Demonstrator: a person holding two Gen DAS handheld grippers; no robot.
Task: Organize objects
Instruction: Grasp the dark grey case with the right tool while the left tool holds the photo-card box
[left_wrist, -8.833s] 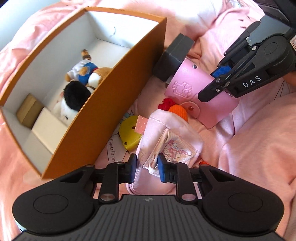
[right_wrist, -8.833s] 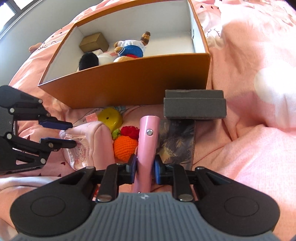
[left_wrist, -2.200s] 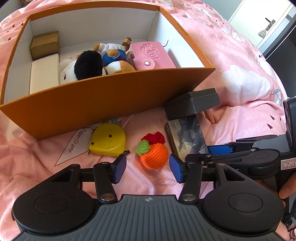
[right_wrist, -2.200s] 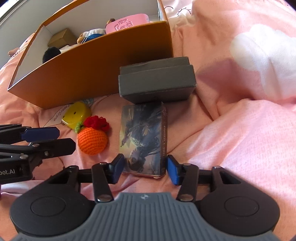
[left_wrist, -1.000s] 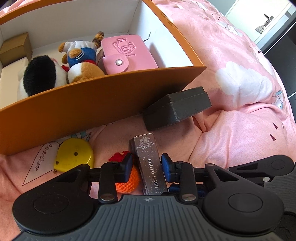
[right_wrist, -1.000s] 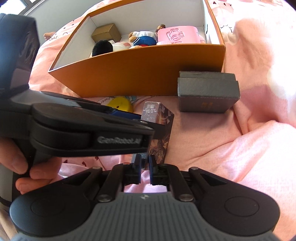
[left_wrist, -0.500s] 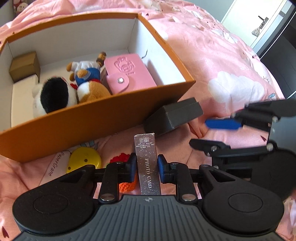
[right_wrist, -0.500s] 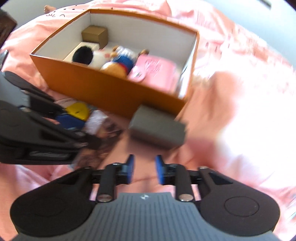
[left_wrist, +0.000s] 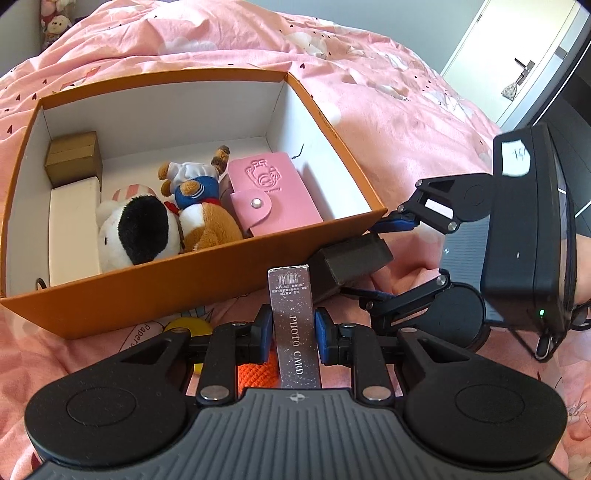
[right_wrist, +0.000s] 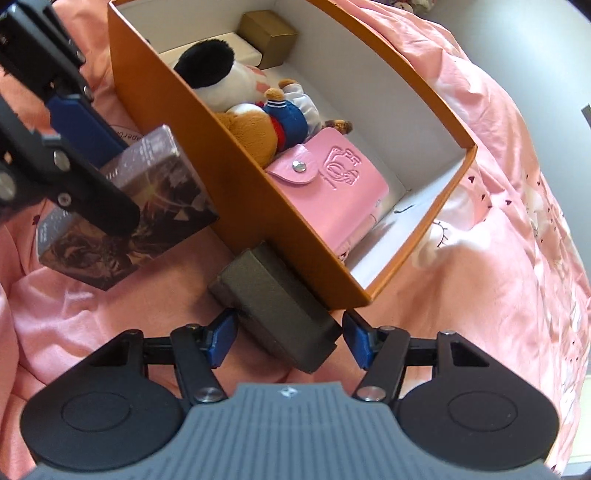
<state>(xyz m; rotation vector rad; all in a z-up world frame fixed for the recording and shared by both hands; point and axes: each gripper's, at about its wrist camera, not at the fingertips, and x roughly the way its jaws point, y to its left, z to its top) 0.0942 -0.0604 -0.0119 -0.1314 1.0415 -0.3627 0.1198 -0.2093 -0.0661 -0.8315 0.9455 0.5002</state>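
Observation:
My left gripper (left_wrist: 289, 334) is shut on a photo card box (left_wrist: 293, 325), held on edge above the bed in front of the orange box (left_wrist: 155, 280). The card box also shows in the right wrist view (right_wrist: 129, 206). My right gripper (right_wrist: 288, 338) is open, its fingers either side of the dark grey box (right_wrist: 273, 306) that lies against the orange box's corner (right_wrist: 332, 269). The grey box also shows in the left wrist view (left_wrist: 351, 258). Inside the orange box lie plush toys (left_wrist: 147, 225), a pink card holder (left_wrist: 269, 195), a white box (left_wrist: 72, 229) and a gold box (left_wrist: 74, 157).
A yellow tape measure (left_wrist: 188, 325) and an orange crochet fruit (left_wrist: 258, 373) lie on the pink bedding (left_wrist: 388, 110) under my left gripper. A paper sheet (left_wrist: 144, 336) lies beside them. A door (left_wrist: 517, 62) stands at the far right.
My left gripper lifted the photo card box higher. My right gripper opened wide and moved down around the dark grey box.

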